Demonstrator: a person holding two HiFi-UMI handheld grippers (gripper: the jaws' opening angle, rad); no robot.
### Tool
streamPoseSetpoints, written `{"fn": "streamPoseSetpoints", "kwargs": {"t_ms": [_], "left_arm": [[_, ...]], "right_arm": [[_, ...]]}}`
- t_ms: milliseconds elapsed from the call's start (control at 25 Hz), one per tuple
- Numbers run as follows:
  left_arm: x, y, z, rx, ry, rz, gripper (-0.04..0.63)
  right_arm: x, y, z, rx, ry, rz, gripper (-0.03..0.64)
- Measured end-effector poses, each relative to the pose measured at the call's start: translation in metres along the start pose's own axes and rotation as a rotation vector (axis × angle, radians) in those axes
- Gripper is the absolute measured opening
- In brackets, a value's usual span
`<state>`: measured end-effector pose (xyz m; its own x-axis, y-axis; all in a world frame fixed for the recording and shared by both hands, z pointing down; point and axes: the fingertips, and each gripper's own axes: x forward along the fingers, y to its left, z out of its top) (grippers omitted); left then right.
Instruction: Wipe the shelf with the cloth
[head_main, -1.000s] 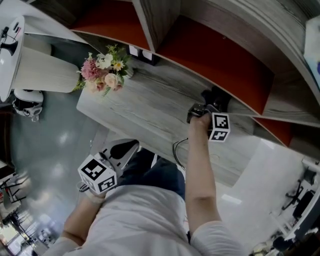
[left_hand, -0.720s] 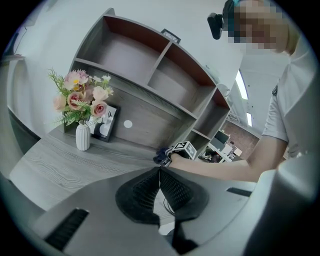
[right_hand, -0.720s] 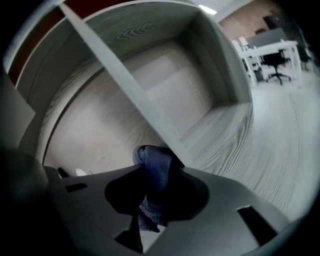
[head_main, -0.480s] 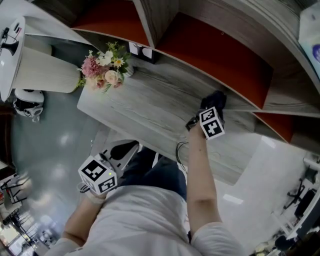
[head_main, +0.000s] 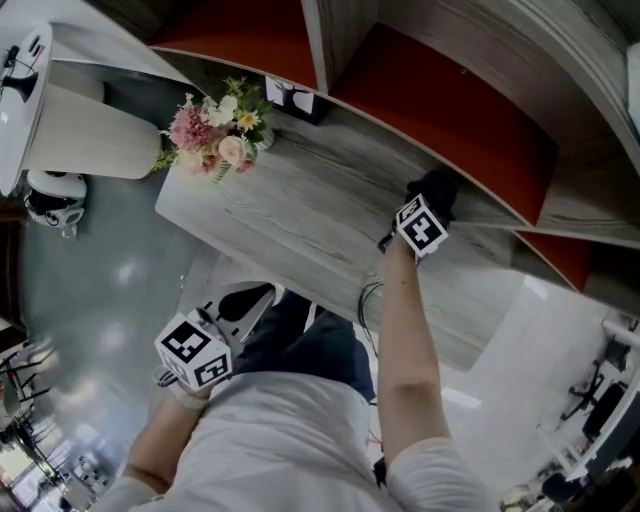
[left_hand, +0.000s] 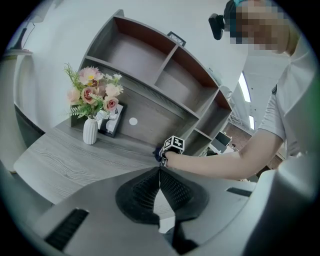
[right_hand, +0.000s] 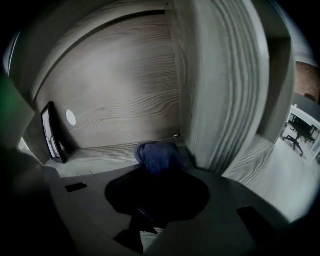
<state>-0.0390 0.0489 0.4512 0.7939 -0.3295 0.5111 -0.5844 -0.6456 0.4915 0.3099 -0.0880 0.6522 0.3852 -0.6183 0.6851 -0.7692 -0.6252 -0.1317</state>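
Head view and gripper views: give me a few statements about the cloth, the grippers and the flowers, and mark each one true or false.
1. The right gripper is shut on the blue cloth. True.
2. The left gripper has its fingers wide apart. False: they are pressed together with nothing between them.
3. The vase of flowers lies tipped over. False: it stands upright on the shelf.
4. The blue cloth is at the back of the shelf, close to an upright divider. True.
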Motion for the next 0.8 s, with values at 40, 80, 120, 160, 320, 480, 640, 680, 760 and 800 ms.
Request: {"fn": "streamPoseSetpoints", "kwargs": {"t_ms": [40, 80, 120, 160, 320, 480, 640, 680, 760, 800], "left_arm": [[-0.002, 0.003, -0.001, -0.005, 0.001, 0.005, 0.015], [-0.003, 0.005, -0.002, -0.01, 0.0, 0.009, 0.015], [-0.003, 0.008, -0.002, -0.014, -0.002, 0.013, 0.015], [-0.004, 0.01, -0.002, -0.018, -0.004, 0.016, 0.015], [-0.011, 0.018, -0.001, -0.033, -0.014, 0.035, 0.015], [-0.019, 0.029, -0.003, -0.059, -0.023, 0.063, 0.015], [-0.026, 0.037, -0.002, -0.079, -0.04, 0.091, 0.015], [-0.027, 0.039, -0.002, -0.082, -0.044, 0.097, 0.015], [-0.029, 0.042, -0.002, -0.091, -0.049, 0.11, 0.015], [-0.03, 0.043, -0.003, -0.097, -0.052, 0.117, 0.015]], "right_arm": [[0.002, 0.007, 0.0, -0.003, 0.013, 0.005, 0.091], [0.004, 0.016, 0.0, -0.007, 0.024, 0.012, 0.091], [0.007, 0.026, -0.001, -0.014, 0.032, 0.024, 0.091], [0.009, 0.038, -0.001, -0.026, 0.037, 0.039, 0.091], [0.014, 0.088, -0.005, -0.09, 0.055, 0.127, 0.091], [0.015, 0.143, -0.015, -0.132, 0.089, 0.235, 0.091], [0.011, 0.201, -0.031, -0.182, 0.144, 0.351, 0.091], [0.009, 0.214, -0.035, -0.205, 0.154, 0.375, 0.091], [0.005, 0.238, -0.043, -0.254, 0.17, 0.424, 0.091], [0.004, 0.248, -0.046, -0.275, 0.178, 0.448, 0.091]]}}
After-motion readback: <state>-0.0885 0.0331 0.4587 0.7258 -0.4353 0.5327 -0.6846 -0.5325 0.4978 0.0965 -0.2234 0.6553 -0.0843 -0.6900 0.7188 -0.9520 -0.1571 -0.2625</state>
